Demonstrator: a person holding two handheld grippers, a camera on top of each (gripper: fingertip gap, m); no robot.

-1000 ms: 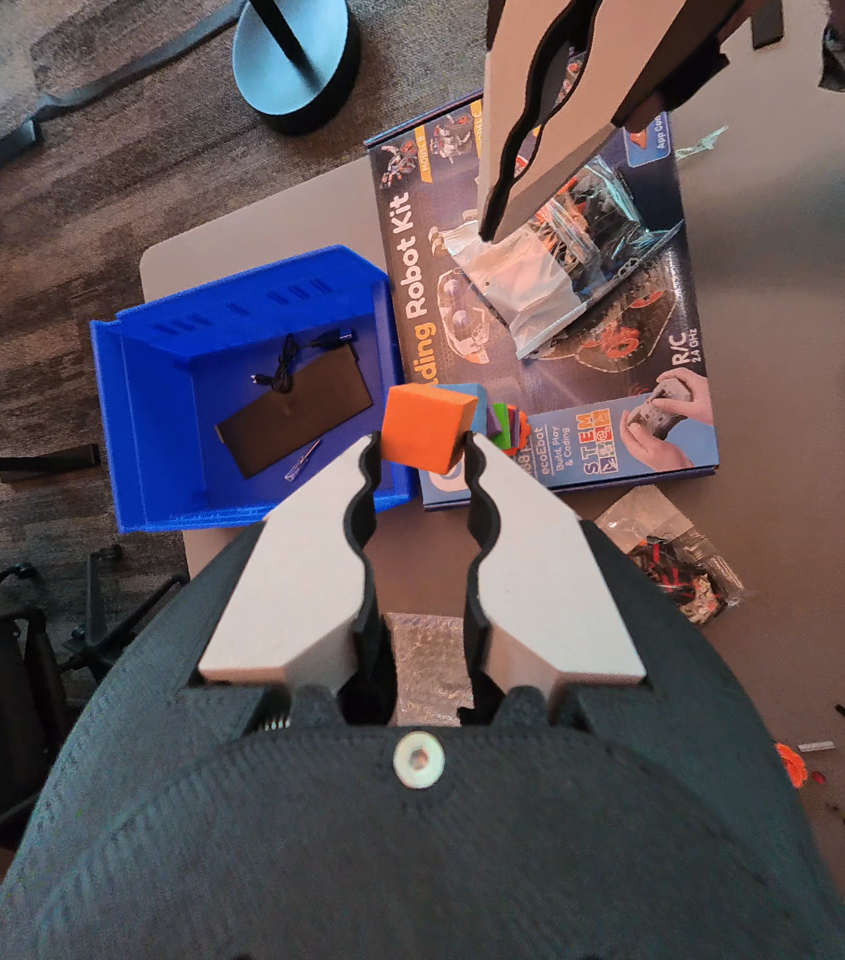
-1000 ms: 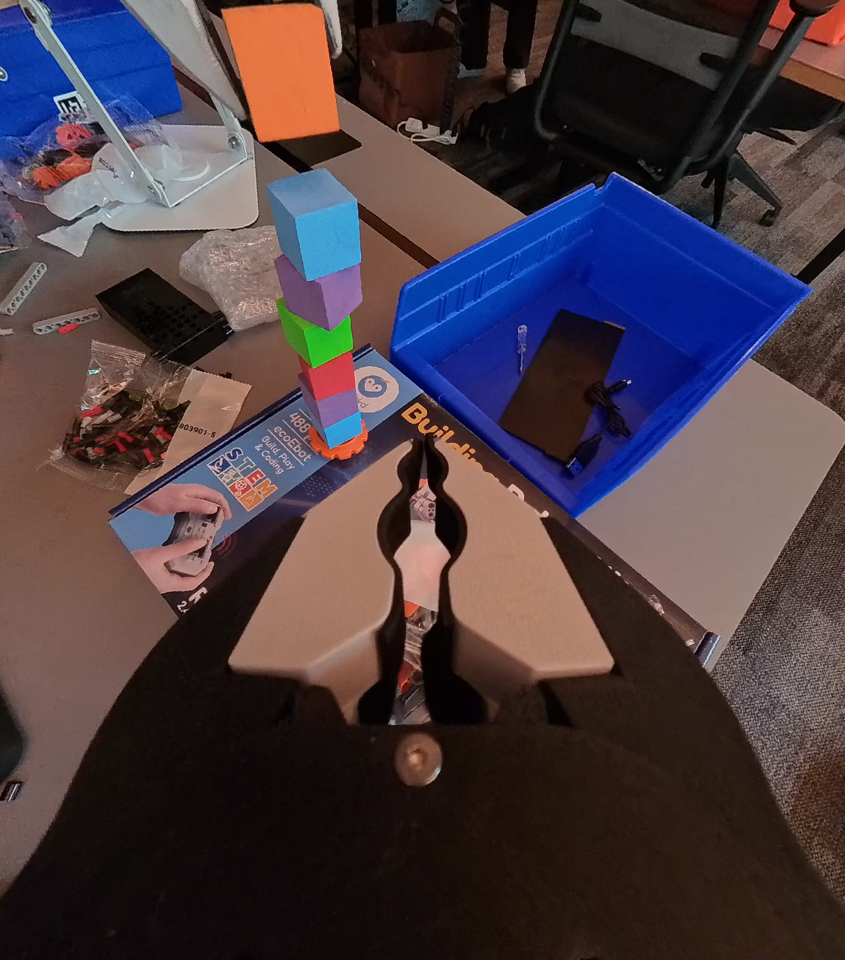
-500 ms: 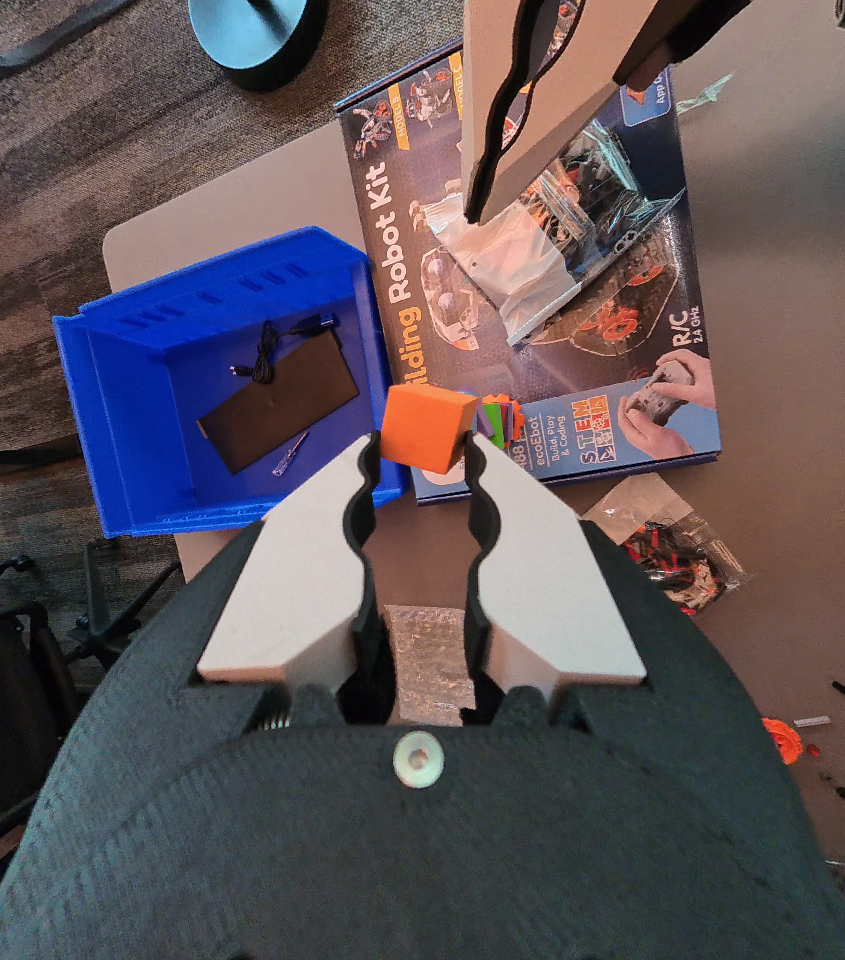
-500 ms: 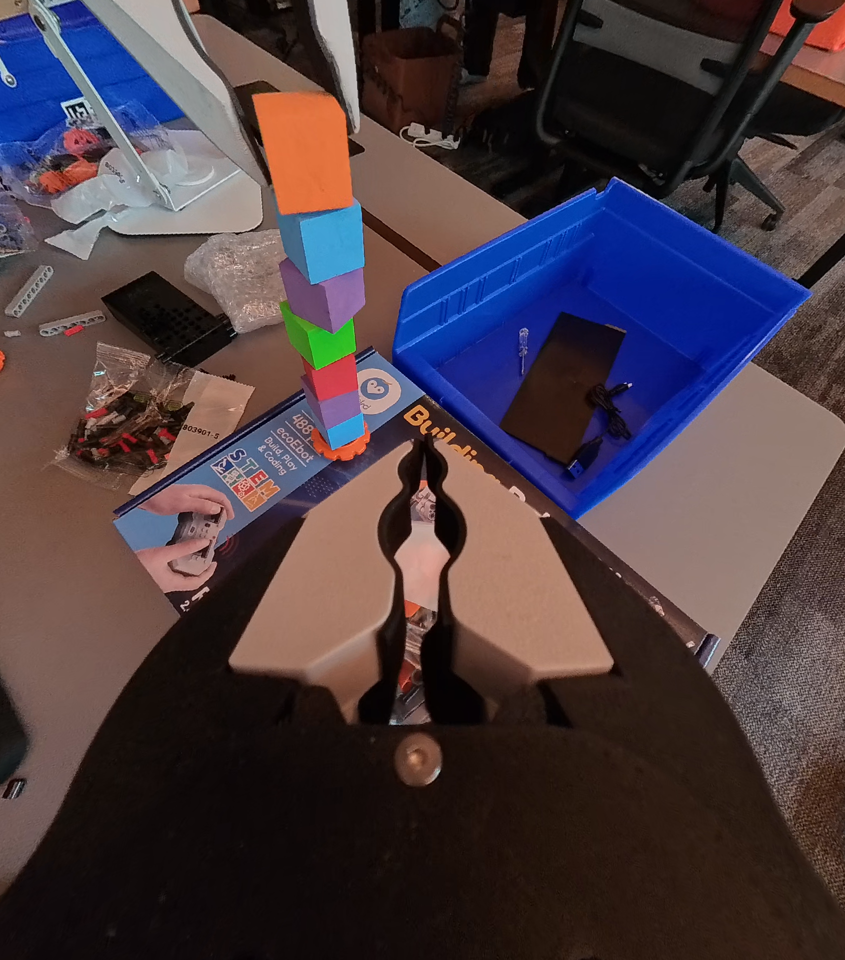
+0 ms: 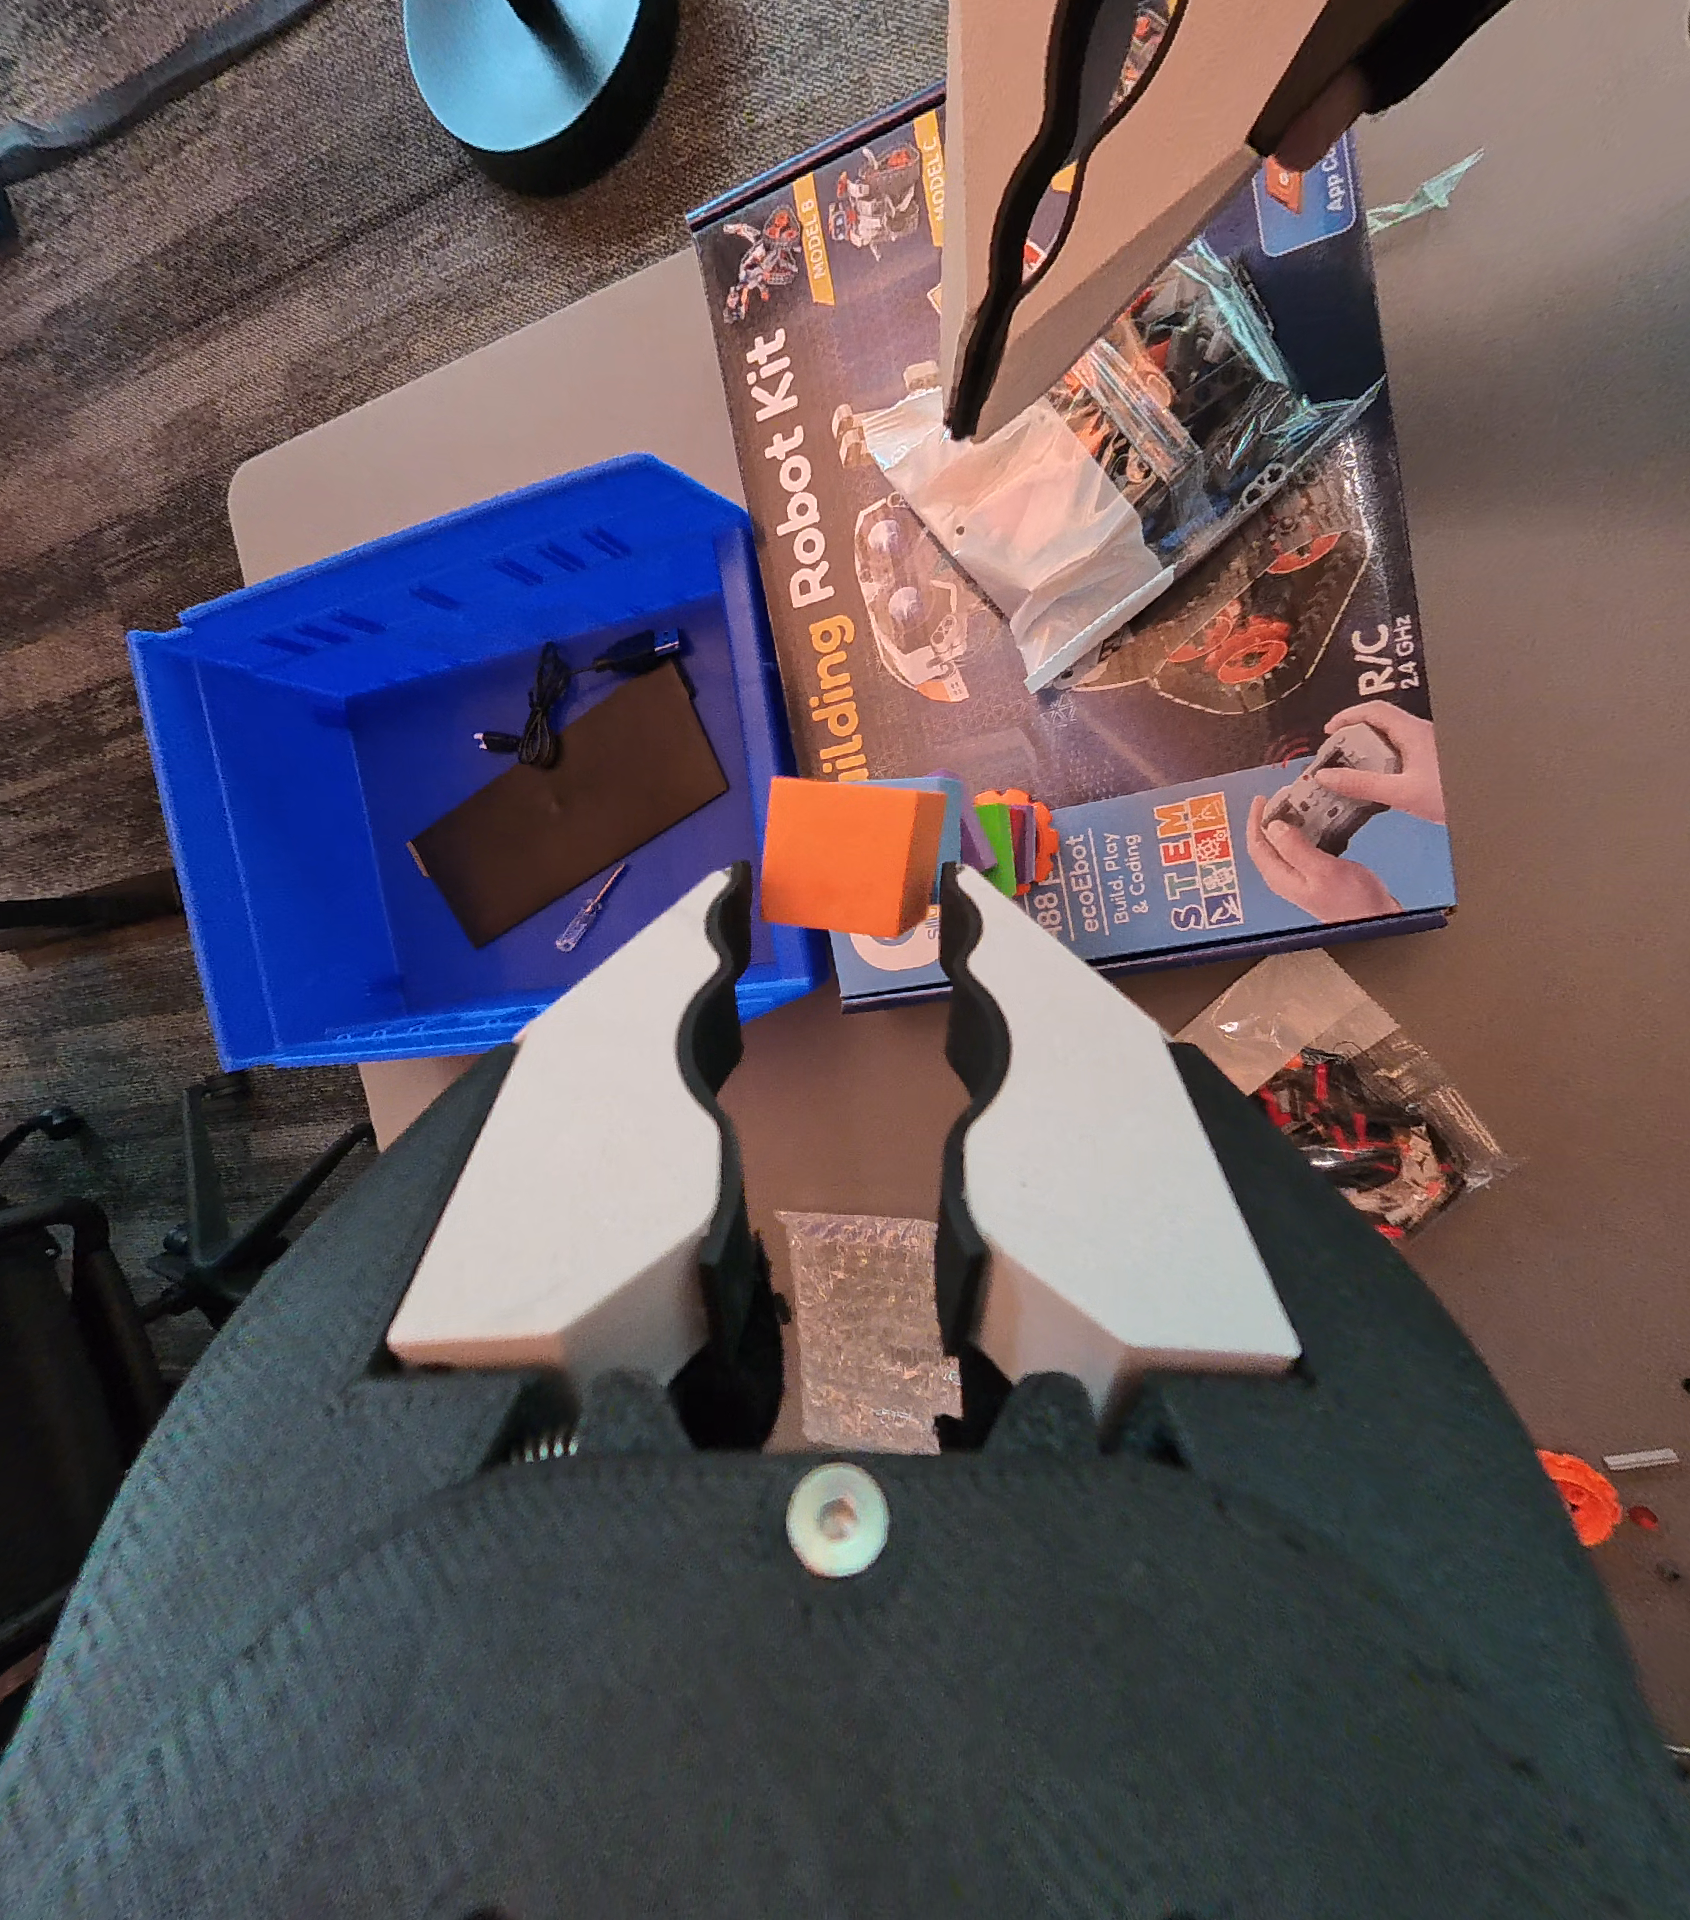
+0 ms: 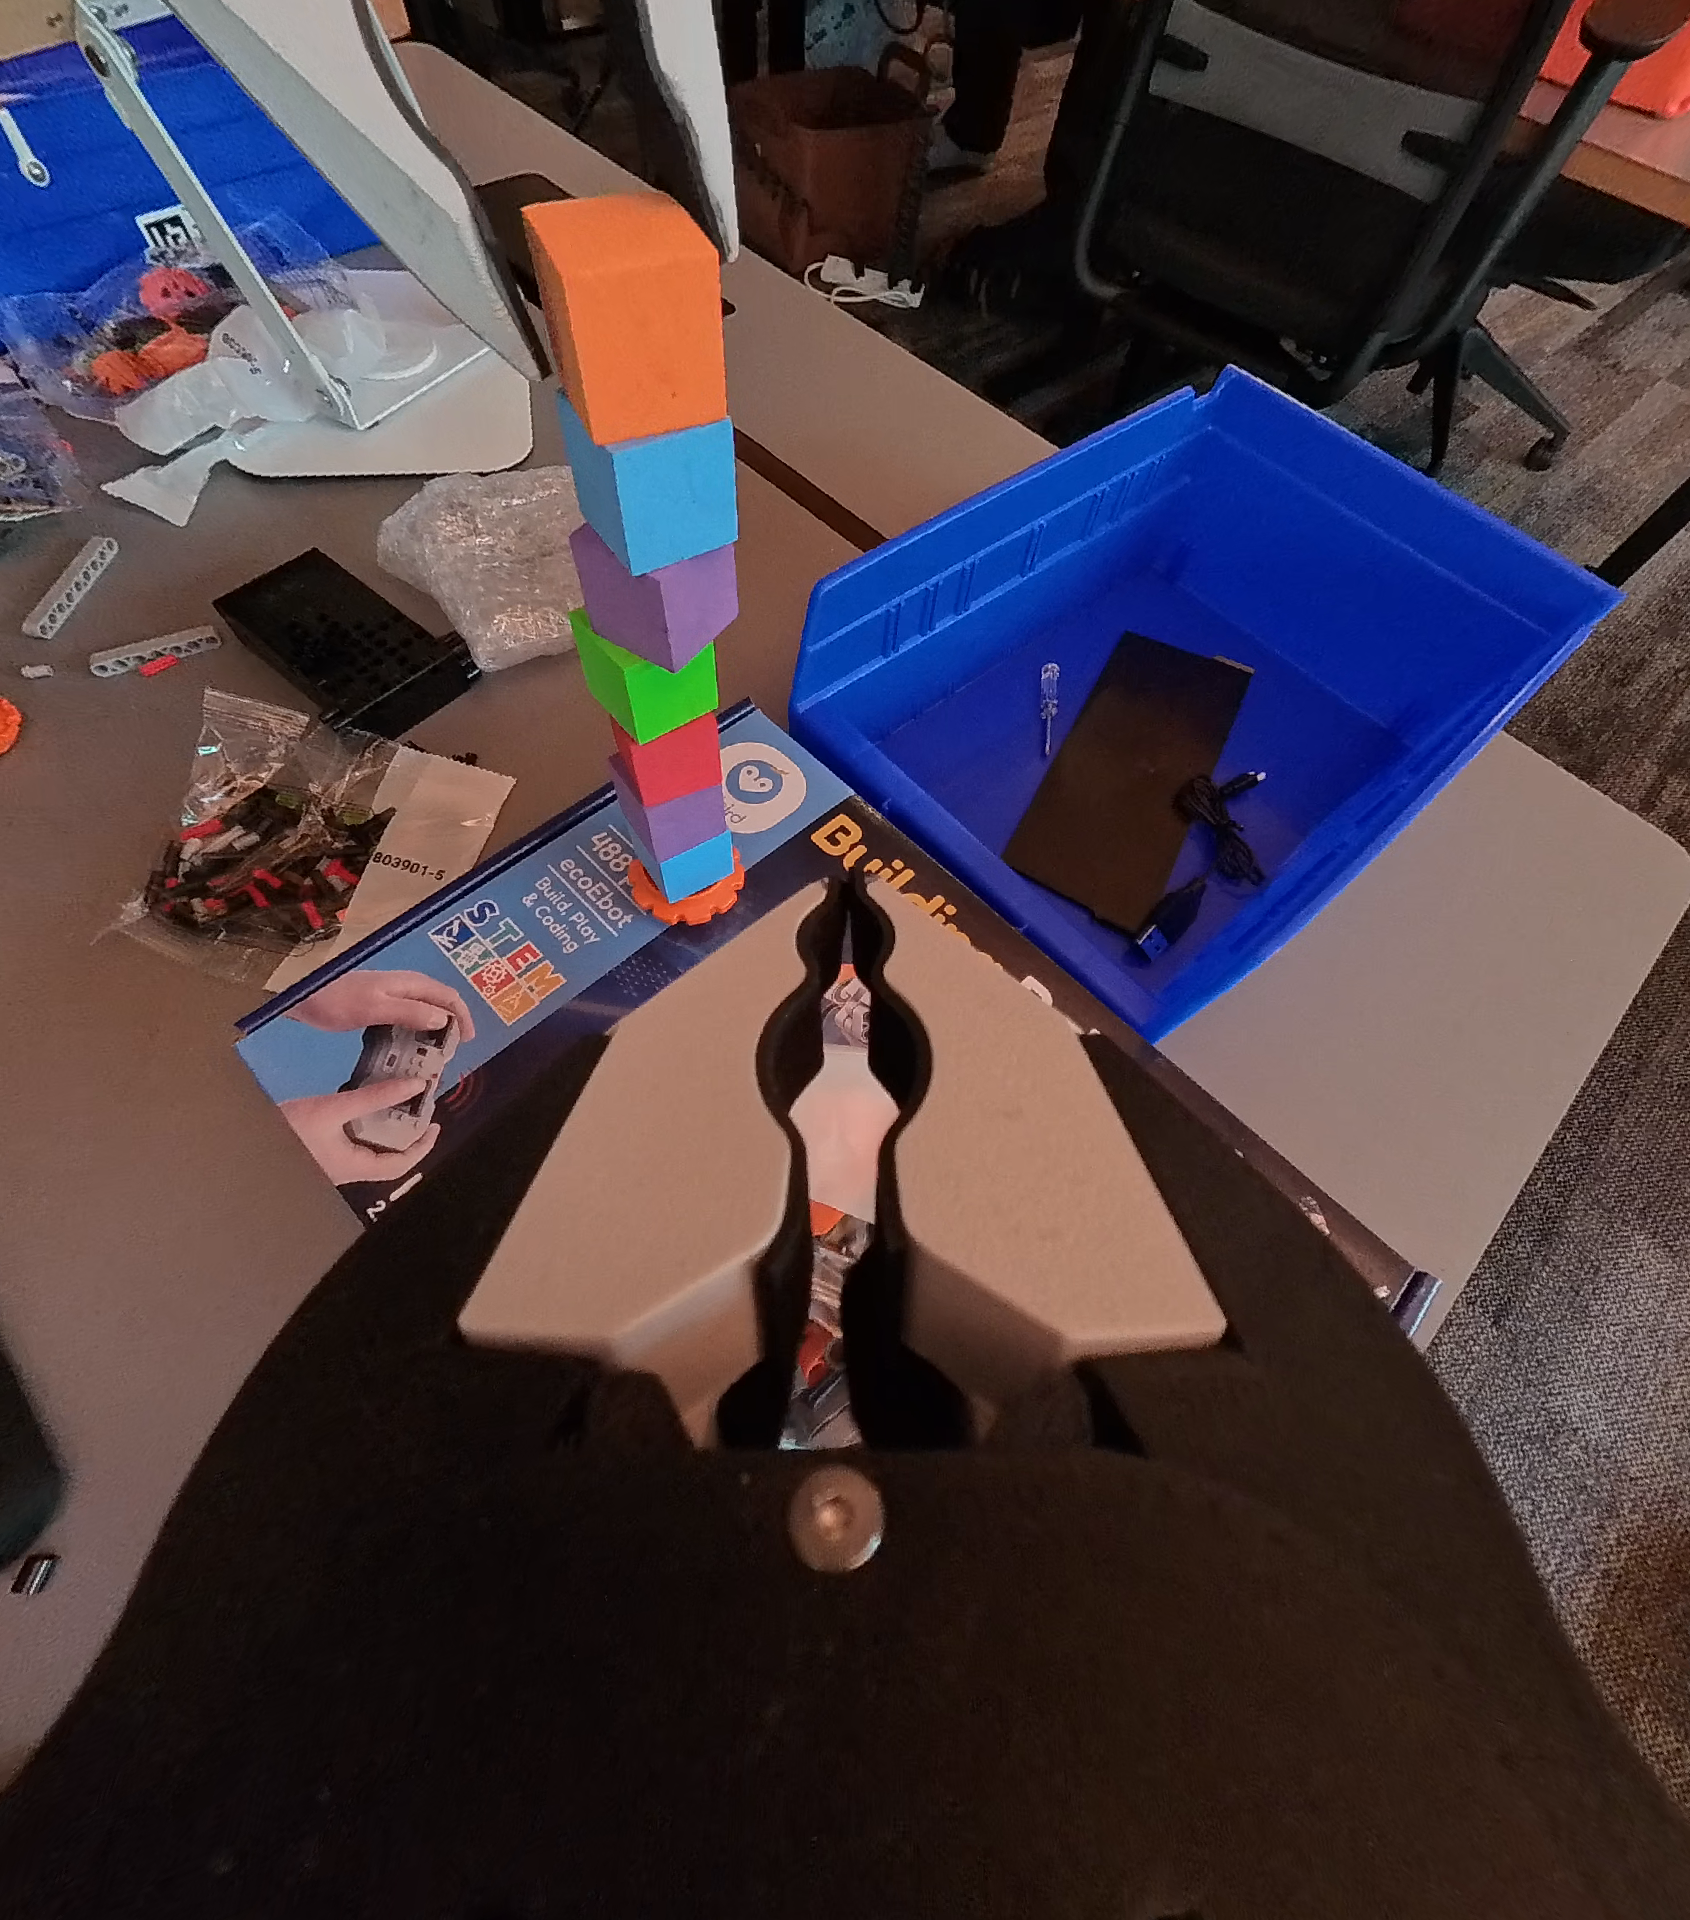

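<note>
Printed writing shows on the kit box (image 6: 550,966) lid, a parts bag's (image 6: 280,842) label, and a tag (image 6: 168,231).

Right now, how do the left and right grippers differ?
The left gripper is open, fingers either side of the orange block topping the tower; the right gripper is shut, empty. The left looks straight down; the right sits lower, viewing the tower side-on. Both have grey fingers.

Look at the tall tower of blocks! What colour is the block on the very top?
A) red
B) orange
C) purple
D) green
B: the orange block sits at the top of the stack, directly on a light blue block, with purple, green and red ones lower down.
</note>
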